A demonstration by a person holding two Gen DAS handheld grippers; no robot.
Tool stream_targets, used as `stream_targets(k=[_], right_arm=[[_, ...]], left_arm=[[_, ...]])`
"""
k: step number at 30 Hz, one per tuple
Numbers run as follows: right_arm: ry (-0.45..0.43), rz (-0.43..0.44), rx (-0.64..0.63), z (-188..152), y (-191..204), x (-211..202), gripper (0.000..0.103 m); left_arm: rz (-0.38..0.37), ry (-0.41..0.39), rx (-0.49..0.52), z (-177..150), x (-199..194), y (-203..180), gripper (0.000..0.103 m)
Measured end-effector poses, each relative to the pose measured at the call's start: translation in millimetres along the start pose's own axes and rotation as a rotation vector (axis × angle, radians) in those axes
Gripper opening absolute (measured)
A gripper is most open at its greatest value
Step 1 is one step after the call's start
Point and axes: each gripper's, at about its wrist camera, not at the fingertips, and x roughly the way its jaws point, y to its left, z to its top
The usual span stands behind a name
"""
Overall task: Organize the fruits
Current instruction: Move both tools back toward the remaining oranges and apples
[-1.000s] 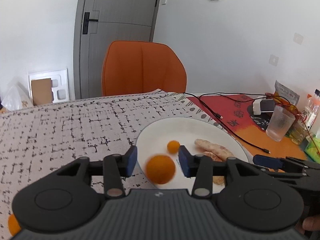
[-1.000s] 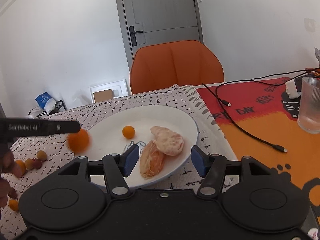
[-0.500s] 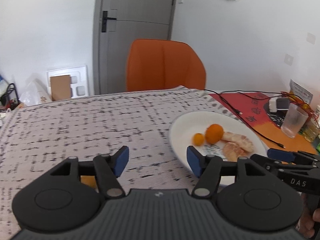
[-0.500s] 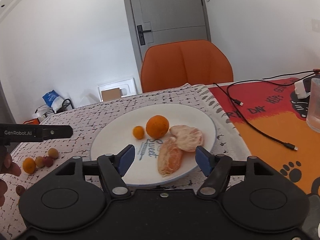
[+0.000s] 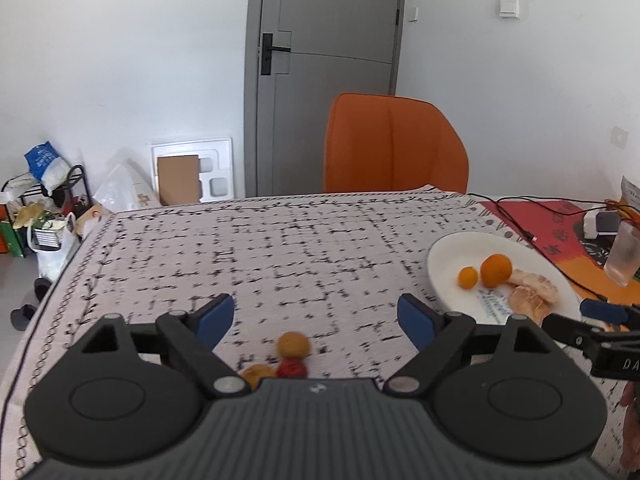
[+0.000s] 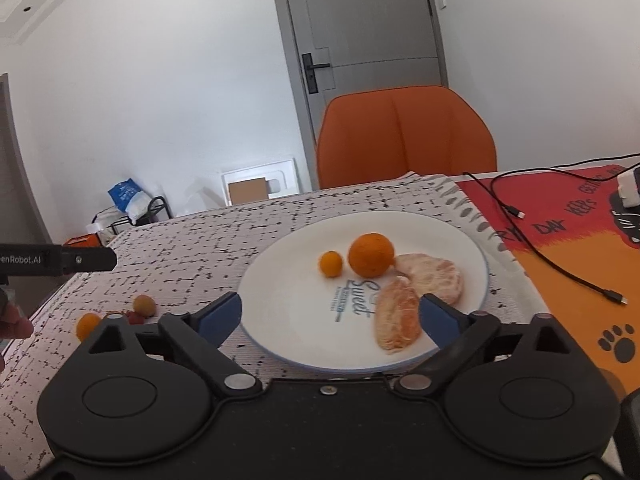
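Note:
A white plate (image 6: 288, 312) holds a round orange (image 6: 371, 255), a small orange fruit (image 6: 331, 264) and two peeled citrus pieces (image 6: 432, 276). My right gripper (image 6: 330, 316) hovers over the plate's near rim with its jaws opening and nothing pressed between them. In the left wrist view the plate (image 5: 440, 256) and orange (image 5: 496, 270) sit to the right. My left gripper (image 5: 316, 317) hangs over the cloth, jaws opening, gripping nothing. Just below it lie a tan fruit (image 5: 294, 345), a red one (image 5: 292, 369) and a third, partly hidden.
An orange chair (image 5: 394, 144) stands behind the table. A red-orange mat (image 6: 568, 240) with black cables (image 6: 560, 268) lies right of the plate, and a glass (image 5: 624, 254) stands on it. Loose small fruits (image 6: 144, 305) lie near the table's left edge.
The left gripper let go of the orange, which now rests on the plate, then swung left over the cloth to the small fruits. Both grippers' jaws have widened.

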Motion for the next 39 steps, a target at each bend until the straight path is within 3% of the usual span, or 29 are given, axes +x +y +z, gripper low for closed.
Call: stream_targets(k=[3,27,30,35,39], right_arm=[[0.003,0.014,-0.004,0.0,5.5,1.6,0.103],[0.032,0.107,-0.061,-4.6,48.5,6.2,0.103],[0.034,0.113,-0.068,-4.8,52.7,6.5,0.103],[0.04,0.125,-0.085,-4.7,61.9,7.7,0.103],[0.049,0.136,-0.101,-5.2,70.9,11.0,0.103]], left_arm=[[0.015,0.006,-0.012,-4.7,-4.3,7.4,0.088],[0.054,0.016,-0.128,-44.1,-37.4,53.4,0.084],[0.055,0.016,-0.139,-46.1,-38.0,56.9,0.081],[0.041,0.021,-0.162,-50.8,-37.2,65.2,0.066],[0.034,0.025,-0.174,-54.8,-36.7,71.1,0.063]])
